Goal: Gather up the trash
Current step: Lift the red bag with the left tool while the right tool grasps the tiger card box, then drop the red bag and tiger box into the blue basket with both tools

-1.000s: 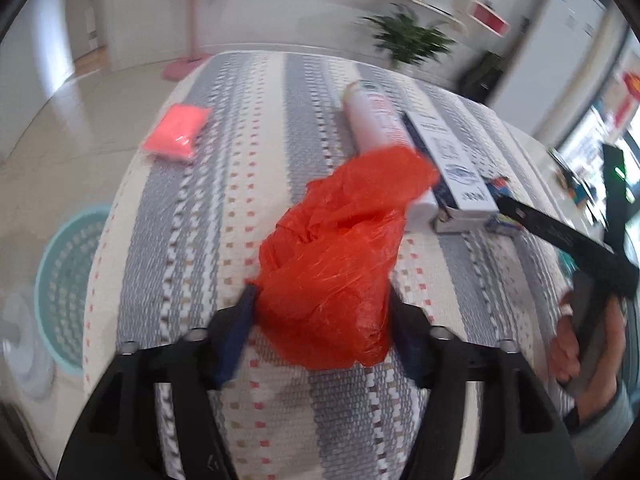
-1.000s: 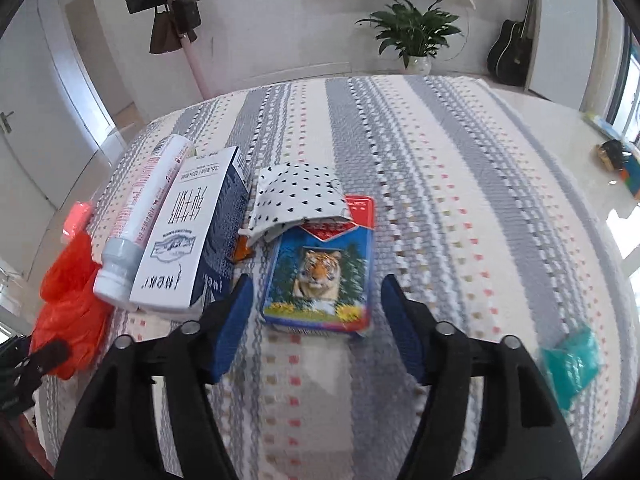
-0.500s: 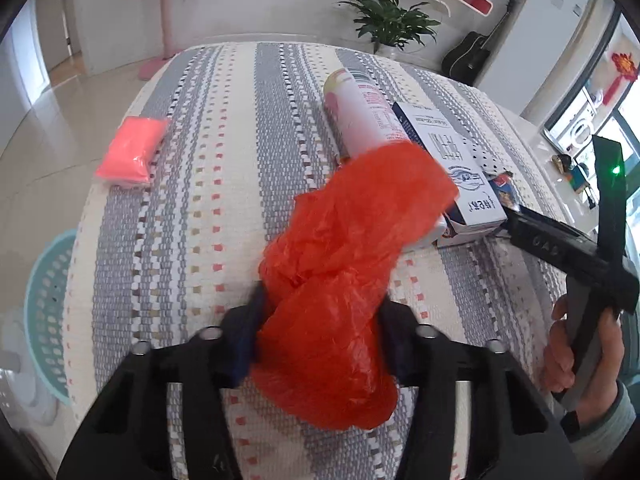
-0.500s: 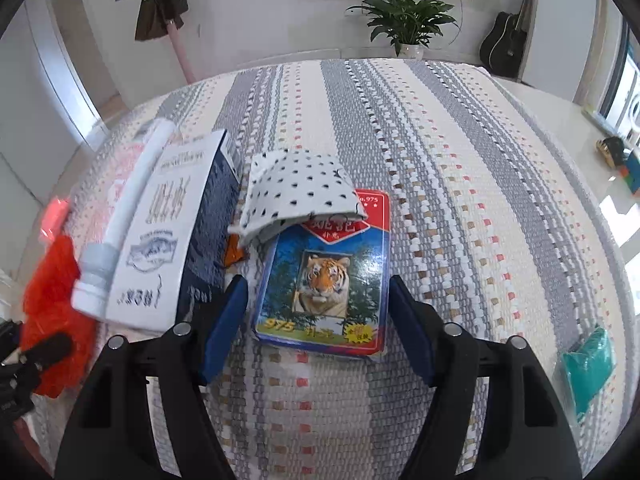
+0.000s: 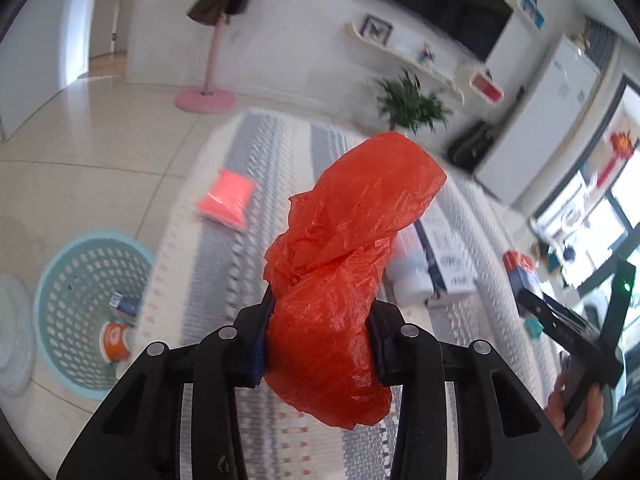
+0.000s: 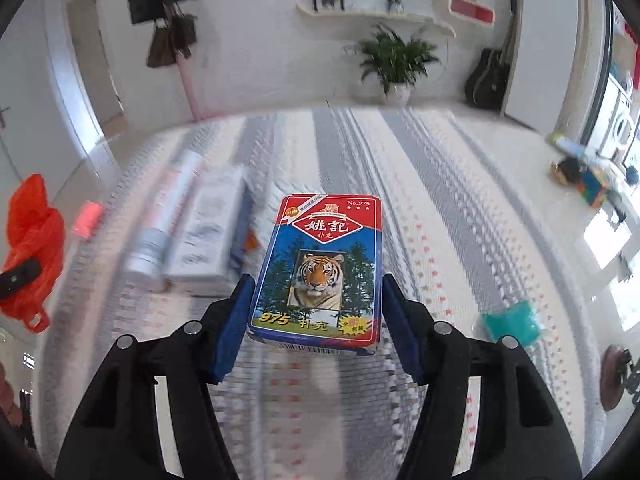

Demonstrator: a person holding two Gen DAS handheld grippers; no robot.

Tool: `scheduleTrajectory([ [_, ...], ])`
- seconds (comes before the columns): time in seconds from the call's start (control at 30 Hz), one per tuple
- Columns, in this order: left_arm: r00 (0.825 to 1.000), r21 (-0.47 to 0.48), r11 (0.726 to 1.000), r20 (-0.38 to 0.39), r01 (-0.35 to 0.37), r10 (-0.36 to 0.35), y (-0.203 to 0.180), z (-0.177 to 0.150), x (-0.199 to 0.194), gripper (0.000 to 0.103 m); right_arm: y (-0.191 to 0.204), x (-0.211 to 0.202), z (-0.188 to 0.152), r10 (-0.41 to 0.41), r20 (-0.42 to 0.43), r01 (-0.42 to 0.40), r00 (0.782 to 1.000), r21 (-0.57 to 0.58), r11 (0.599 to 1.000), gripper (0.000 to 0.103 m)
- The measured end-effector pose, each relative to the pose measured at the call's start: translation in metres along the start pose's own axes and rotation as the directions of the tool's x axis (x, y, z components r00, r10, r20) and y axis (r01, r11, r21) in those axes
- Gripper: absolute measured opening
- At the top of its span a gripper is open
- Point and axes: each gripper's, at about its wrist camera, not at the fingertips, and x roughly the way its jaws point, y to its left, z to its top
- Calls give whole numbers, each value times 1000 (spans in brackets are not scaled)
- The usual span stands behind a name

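Left gripper (image 5: 320, 344) — fingers clamped on a crumpled red plastic bag (image 5: 344, 272), which rises between and beyond the fingertips, above the striped tablecloth (image 5: 256, 184). Down-left of its fingers, a teal basket (image 5: 72, 280) stands on the floor. Right gripper (image 6: 316, 324) — fingers pressed against both sides of a tiger-printed card box (image 6: 320, 264), held clear of the cloth.
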Motion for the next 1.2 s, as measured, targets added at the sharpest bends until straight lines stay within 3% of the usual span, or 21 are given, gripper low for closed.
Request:
scheduleTrajectory([
  [0.23, 988, -89, 995, 142, -44, 57, 42, 17, -59, 36, 93, -47, 32, 170, 111, -155, 979, -137, 978, 60],
  [0.37, 975, -154, 984, 189, -89, 118, 84, 26, -86, 36, 168, -55, 39, 271, 126, -233, 954, -257, 938, 60],
  [0.6, 957, -248, 955, 194, -164, 215, 147, 32, -105, 36, 293, -47, 29, 421, 71, -358, 904, -413, 838, 60],
  [0.73, 950, -299, 933, 173, -201, 261, 180, 31, -103, 36, 345, -27, 15, 449, 17, -392, 893, -459, 797, 60],
  [0.9, 949, -359, 901, 109, -242, 298, 227, 18, -80, 36, 381, 6, 0, 464, -81, -444, 882, -474, 761, 60],
  [1.2, 962, -412, 877, 0, -248, 272, 270, -16, -36, 37, 409, 62, -21, 414, -194, -456, 889, -431, 778, 61],
])
